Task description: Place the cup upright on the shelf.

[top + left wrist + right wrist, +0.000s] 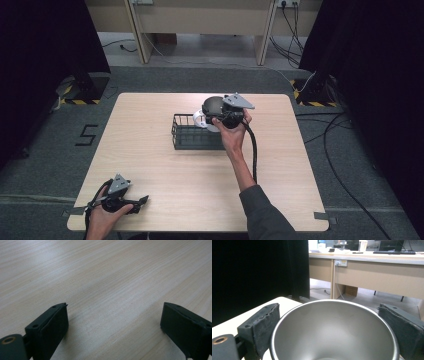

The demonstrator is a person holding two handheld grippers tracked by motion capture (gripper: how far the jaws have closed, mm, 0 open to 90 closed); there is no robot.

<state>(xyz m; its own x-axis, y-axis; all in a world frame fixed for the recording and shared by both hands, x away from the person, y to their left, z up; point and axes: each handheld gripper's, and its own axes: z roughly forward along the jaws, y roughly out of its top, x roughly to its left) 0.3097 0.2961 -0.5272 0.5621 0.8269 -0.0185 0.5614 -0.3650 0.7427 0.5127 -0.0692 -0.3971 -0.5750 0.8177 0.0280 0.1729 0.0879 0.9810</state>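
The right tongs (214, 116) are held above the far middle of the desk (165, 175), over the right end of a black wire basket (192, 134) that stands on the desk top. In the right gripper view, a metal cup (334, 332) sits between the two black jaws, its rim touching or almost touching the pad on either side, its open mouth facing the camera and its plain grey inside in full sight; the right tongs (334, 322) appear to be gripping it. From the high view the cup (201, 119) shows as a pale round shape just past the gripper body, at the basket's right end. The left tongs (142, 201) rest low at the near left corner of the desk, well apart from the basket. In the left gripper view, the left tongs (113, 317) stand wide open with bare wood between them.
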